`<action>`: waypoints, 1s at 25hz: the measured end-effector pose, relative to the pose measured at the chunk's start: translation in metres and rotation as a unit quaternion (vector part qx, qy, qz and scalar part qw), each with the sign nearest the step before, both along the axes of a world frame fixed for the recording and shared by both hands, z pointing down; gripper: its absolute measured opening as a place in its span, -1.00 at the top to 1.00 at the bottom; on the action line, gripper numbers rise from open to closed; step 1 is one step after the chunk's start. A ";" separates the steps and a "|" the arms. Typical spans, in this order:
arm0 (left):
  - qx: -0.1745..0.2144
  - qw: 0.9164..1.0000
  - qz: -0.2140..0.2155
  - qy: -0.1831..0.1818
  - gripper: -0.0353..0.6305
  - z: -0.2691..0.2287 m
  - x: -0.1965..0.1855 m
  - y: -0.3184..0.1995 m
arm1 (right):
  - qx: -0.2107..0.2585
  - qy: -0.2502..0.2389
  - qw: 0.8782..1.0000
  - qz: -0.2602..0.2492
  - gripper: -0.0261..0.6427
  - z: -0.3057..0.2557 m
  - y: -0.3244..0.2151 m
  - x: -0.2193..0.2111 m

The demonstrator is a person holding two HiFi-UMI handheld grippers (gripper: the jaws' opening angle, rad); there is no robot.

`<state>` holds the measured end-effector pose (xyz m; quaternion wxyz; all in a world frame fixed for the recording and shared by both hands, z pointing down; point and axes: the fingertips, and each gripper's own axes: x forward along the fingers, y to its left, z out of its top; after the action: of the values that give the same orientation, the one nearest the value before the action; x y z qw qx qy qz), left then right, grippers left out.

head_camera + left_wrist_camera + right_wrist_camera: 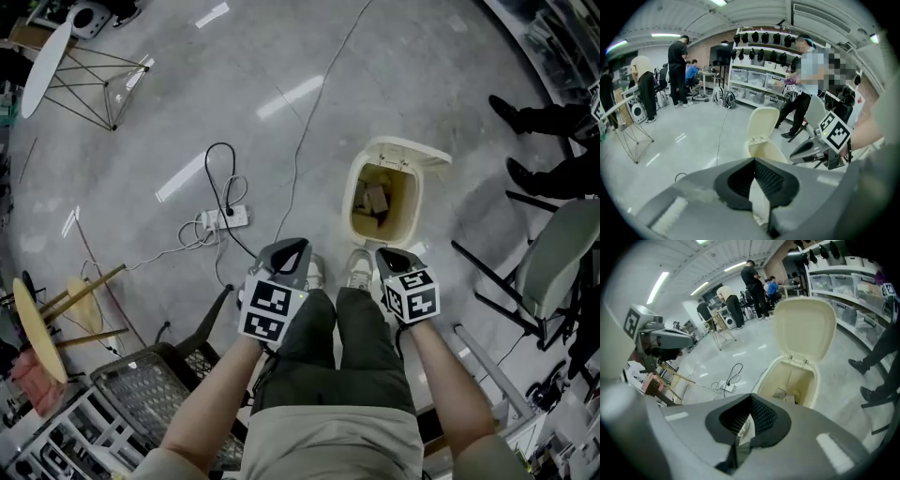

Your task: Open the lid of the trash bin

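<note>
**Bin lid up, both grippers empty**

Head view: looks steeply down on a cream trash bin [349, 202] standing on the grey floor [187, 94], just ahead of two pale shoes [359, 270]. Lid [412, 150] tipped back on the far side, mouth of the bin uncovered, cardboard scraps [375, 199] inside. Left gripper [286, 251] and right gripper [398, 258] side by side above the knees, near the bin but touching neither bin nor lid. Power strip [225, 217] with a looped black cable off to the left.

Left gripper view: fingers [736, 180] together at the tips, nothing clamped between them. Beyond them the bin with its lid upright. Right gripper to the right, showing its marker cube [834, 132]. Shelves [759, 84] against the brick wall behind.

Right gripper view: fingers [764, 416] likewise closed tip to tip and holding nothing. Bin straight ahead and lower, lid standing open, cardboard showing at the bottom. Left gripper at the left edge.
</note>
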<state>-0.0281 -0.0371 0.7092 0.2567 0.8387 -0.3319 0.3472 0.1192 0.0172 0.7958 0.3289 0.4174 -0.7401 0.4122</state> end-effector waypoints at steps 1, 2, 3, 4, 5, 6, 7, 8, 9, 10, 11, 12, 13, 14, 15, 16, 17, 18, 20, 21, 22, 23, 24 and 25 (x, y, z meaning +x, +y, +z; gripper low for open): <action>0.008 1.000 -0.003 0.003 0.89 -0.015 -0.002 -0.003 | 0.011 -0.004 1.000 -0.005 0.91 -0.019 -0.003 -0.004; 0.016 1.000 -0.006 0.006 0.89 -0.031 -0.004 -0.005 | 0.021 -0.010 1.000 -0.006 0.91 -0.039 -0.006 -0.008; 0.025 1.000 -0.008 0.010 0.89 -0.046 -0.007 -0.008 | 0.029 -0.019 0.999 -0.004 0.91 -0.059 -0.009 -0.013; 0.036 0.999 -0.010 0.012 0.89 -0.062 -0.010 -0.011 | 0.039 -0.028 0.999 -0.002 0.91 -0.078 -0.013 -0.017; 0.049 0.999 -0.013 0.013 0.89 -0.078 -0.013 -0.015 | 0.051 -0.035 0.998 -0.003 0.91 -0.098 -0.019 -0.021; 0.063 0.998 -0.016 0.013 0.89 -0.093 -0.017 -0.020 | 0.065 -0.039 0.997 -0.006 0.91 -0.118 -0.025 -0.024; 0.077 0.997 -0.020 0.012 0.89 -0.110 -0.022 -0.023 | 0.080 -0.042 0.996 -0.011 0.91 -0.137 -0.032 -0.028; 0.090 0.996 -0.024 0.010 0.89 -0.126 -0.028 -0.026 | 0.094 -0.046 0.994 -0.015 0.91 -0.158 -0.037 -0.033; 0.102 0.994 -0.029 0.008 0.89 -0.143 -0.035 -0.028 | 0.107 -0.049 0.993 -0.020 0.91 -0.178 -0.042 -0.038; 0.113 0.993 -0.034 0.006 0.89 -0.160 -0.042 -0.030 | 0.120 -0.052 0.991 -0.025 0.91 -0.198 -0.047 -0.044; 0.123 0.992 -0.040 0.003 0.89 -0.176 -0.051 -0.031 | 0.132 -0.055 0.989 -0.031 0.91 -0.218 -0.052 -0.051; 0.131 0.990 -0.047 0.000 0.89 -0.192 -0.060 -0.031 | 0.143 -0.058 0.987 -0.036 0.91 -0.238 -0.056 -0.058; 0.138 0.989 -0.055 -0.002 0.89 -0.206 -0.069 -0.032 | 0.154 -0.062 0.985 -0.041 0.91 -0.257 -0.060 -0.065; 0.144 0.987 -0.065 -0.003 0.89 -0.220 -0.077 -0.032 | 0.165 -0.066 0.983 -0.046 0.91 -0.276 -0.065 -0.072; 0.148 0.986 -0.074 -0.003 0.89 -0.233 -0.085 -0.033 | 0.177 -0.069 0.980 -0.052 0.91 -0.294 -0.068 -0.079; 0.151 0.985 -0.084 -0.002 0.89 -0.246 -0.093 -0.033 | 0.187 -0.073 0.978 -0.058 0.91 -0.311 -0.072 -0.085; 0.156 0.983 -0.093 0.001 0.89 -0.261 -0.099 -0.032 | 0.198 -0.076 0.975 -0.064 0.91 -0.329 -0.074 -0.091; 0.163 0.982 -0.100 0.005 0.89 -0.277 -0.104 -0.032 | 0.209 -0.079 0.972 -0.071 0.91 -0.346 -0.077 -0.098; 0.184 0.977 -0.111 0.009 0.89 -0.311 -0.115 -0.033 | 0.234 -0.085 0.965 -0.084 0.91 -0.382 -0.083 -0.111; 0.197 0.974 -0.115 0.010 0.89 -0.328 -0.120 -0.034 | 0.247 -0.089 0.961 -0.091 0.91 -0.399 -0.086 -0.117; 0.210 0.971 -0.118 0.012 0.89 -0.345 -0.124 -0.035 | 0.260 -0.093 0.956 -0.097 0.91 -0.416 -0.089 -0.124; 0.223 0.967 -0.120 0.012 0.89 -0.361 -0.129 -0.036 | 0.272 -0.097 0.952 -0.103 0.91 -0.432 -0.091 -0.131; 0.235 0.964 -0.122 0.011 0.89 -0.375 -0.134 -0.035 | 0.283 -0.102 0.948 -0.107 0.91 -0.447 -0.092 -0.137; 0.249 0.961 -0.123 0.008 0.89 -0.390 -0.138 -0.034 | 0.293 -0.106 0.944 -0.112 0.91 -0.462 -0.092 -0.142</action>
<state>-0.1661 -0.0710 0.3196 0.0831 0.8316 -0.5066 0.2121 -0.0228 -0.0747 0.3341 0.1558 0.3640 -0.9006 0.1791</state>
